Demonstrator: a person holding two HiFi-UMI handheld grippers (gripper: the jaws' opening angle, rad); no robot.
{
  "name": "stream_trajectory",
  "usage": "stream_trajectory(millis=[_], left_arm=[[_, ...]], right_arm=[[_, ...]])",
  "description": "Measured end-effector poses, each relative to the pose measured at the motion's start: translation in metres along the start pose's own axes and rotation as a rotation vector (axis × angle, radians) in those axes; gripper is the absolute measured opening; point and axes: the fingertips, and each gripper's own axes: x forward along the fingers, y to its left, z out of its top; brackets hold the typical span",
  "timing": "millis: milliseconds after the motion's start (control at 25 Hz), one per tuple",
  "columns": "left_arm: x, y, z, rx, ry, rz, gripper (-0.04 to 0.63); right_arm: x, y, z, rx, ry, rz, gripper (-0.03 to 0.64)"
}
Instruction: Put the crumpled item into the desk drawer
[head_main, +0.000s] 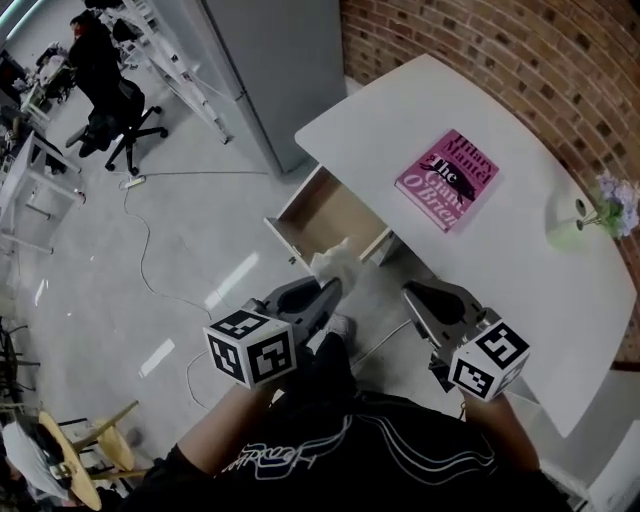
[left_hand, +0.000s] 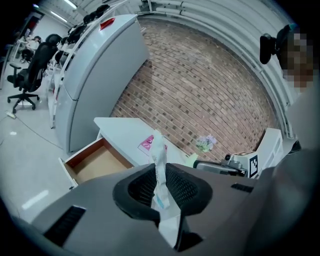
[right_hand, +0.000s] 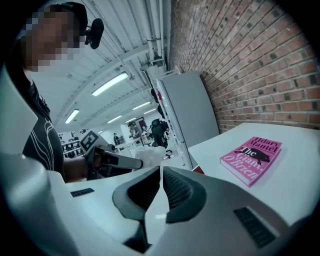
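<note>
The crumpled white item (head_main: 336, 262) is pinched in my left gripper (head_main: 333, 287), which is shut on it just in front of the open desk drawer (head_main: 322, 213). In the left gripper view the item (left_hand: 159, 167) stands upright between the jaws, with the empty wooden drawer (left_hand: 95, 162) below and to the left. My right gripper (head_main: 411, 293) hovers to the right, near the desk's front edge, its jaws shut with nothing between them (right_hand: 160, 172). From the right gripper view I see the left gripper (right_hand: 116, 160) carrying the white item (right_hand: 150, 154).
A pink book (head_main: 447, 178) lies on the white desk (head_main: 520, 260), and a small vase of flowers (head_main: 603, 210) stands at its right end by the brick wall. A grey cabinet (head_main: 270, 70) stands behind the drawer. A cable (head_main: 150, 270) runs across the floor near an office chair (head_main: 125, 125).
</note>
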Motion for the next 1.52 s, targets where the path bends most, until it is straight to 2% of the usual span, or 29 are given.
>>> stream_trajectory(millis=[160, 320, 720, 960, 1080, 1240, 1520], left_arm=[[0.025, 0.042, 0.004, -0.03, 0.053, 0.008, 0.071], [0.055, 0.086, 0.001, -0.021, 0.107, 0.041, 0.071], [0.125, 0.173, -0.038, -0.042, 0.199, 0.119, 0.071], [0.166, 0.222, -0.071, -0.142, 0.231, 0.148, 0.071], [0.187, 0.242, -0.088, -0.174, 0.244, 0.155, 0.071], [0.212, 0.268, -0.111, -0.211, 0.274, 0.176, 0.072], [0.245, 0.309, -0.141, -0.286, 0.323, 0.225, 0.072]], right_arm=[[0.028, -0.015, -0.003, 0.057, 0.021, -0.022, 0.049], [0.057, -0.032, -0.01, 0.071, 0.032, -0.016, 0.049], [0.112, -0.058, -0.061, 0.156, 0.118, 0.016, 0.049], [0.137, -0.07, -0.094, 0.169, 0.164, 0.021, 0.049], [0.144, -0.073, -0.112, 0.206, 0.193, 0.016, 0.049], [0.15, -0.08, -0.136, 0.179, 0.24, 0.022, 0.049], [0.16, -0.096, -0.166, 0.219, 0.279, -0.007, 0.049]])
